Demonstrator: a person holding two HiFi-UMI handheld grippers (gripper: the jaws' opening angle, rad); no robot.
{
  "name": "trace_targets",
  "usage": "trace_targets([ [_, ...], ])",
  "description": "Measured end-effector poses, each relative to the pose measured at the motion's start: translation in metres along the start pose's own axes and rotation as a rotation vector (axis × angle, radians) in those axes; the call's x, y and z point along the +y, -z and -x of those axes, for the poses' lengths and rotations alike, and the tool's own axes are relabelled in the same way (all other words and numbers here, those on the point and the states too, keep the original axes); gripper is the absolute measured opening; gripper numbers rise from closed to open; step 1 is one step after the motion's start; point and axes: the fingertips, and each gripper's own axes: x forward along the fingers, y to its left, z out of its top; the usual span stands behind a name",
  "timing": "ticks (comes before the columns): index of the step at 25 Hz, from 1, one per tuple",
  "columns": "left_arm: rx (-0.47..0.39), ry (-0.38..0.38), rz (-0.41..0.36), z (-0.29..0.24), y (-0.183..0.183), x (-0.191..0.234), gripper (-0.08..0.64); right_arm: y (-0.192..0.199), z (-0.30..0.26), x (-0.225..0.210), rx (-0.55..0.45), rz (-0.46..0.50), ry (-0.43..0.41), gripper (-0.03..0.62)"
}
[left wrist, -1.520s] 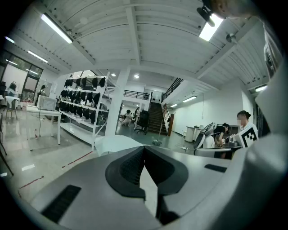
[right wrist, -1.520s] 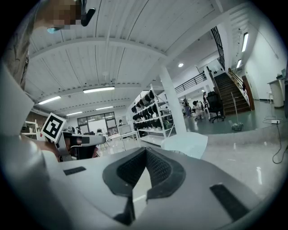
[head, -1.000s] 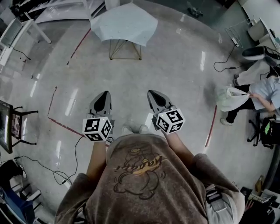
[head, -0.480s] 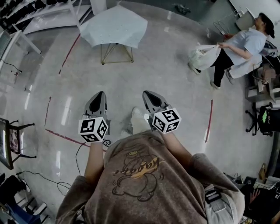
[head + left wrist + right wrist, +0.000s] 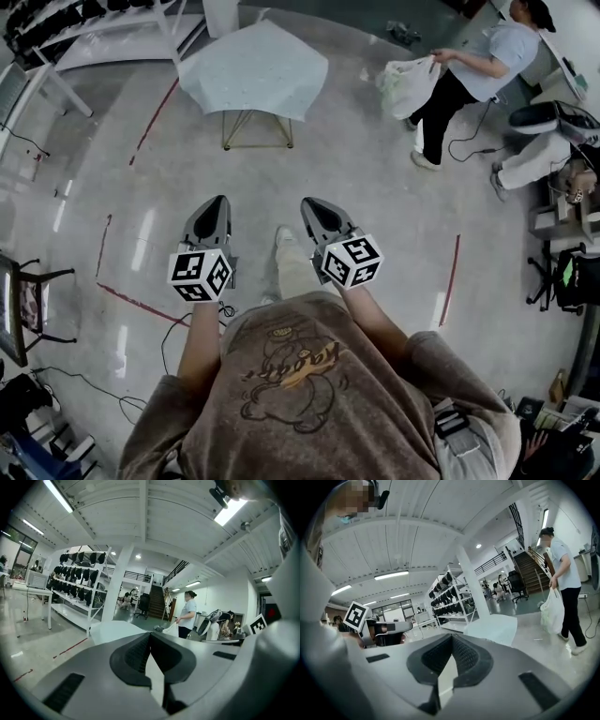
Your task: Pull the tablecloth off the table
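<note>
Across the floor, well ahead of both claws, the tablecloth (image 5: 251, 70) lies draped over its wire-legged tabletop (image 5: 227, 131), untouched. Left claw (image 5: 218, 202) and right claw (image 5: 309, 204) are closed on nothing, carried level and side by side, likely because the cloth is out of reach.

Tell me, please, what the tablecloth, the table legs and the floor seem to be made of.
The tablecloth looks like thin, matte, pale fabric, or perhaps plastic sheet: it hangs over the edges in angular folds. The table legs look like thin metal rod with a brassy finish. The floor looks like polished stone or terrazzo: grey, speckled, with glossy reflections of lamps.
</note>
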Motion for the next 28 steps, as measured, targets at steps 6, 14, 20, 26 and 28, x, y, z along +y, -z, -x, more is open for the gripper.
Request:
trace_targets([
  [6,-0.006,-0.007,0.006,-0.057,-0.028,0.023,0.018,-0.027,-0.054,-0.036,-0.001,-0.019,-0.018,0.006],
  [14,-0.038,-0.046,0.025,-0.140,-0.067,0.046,0.018,-0.070,-0.118,-0.096,0.007,-0.037,-0.052,0.006],
  [20,-0.060,-0.064,0.059,-0.182,-0.080,0.054,0.018,-0.088,-0.152,-0.128,0.016,-0.038,-0.102,0.006],
  [26,-0.061,-0.105,0.085,-0.196,-0.084,0.069,0.018,-0.095,-0.178,-0.141,0.021,-0.045,-0.126,0.006],
  [28,-0.068,-0.110,0.090,-0.198,-0.089,0.074,0.018,-0.098,-0.185,-0.141,0.016,-0.047,-0.131,0.006],
])
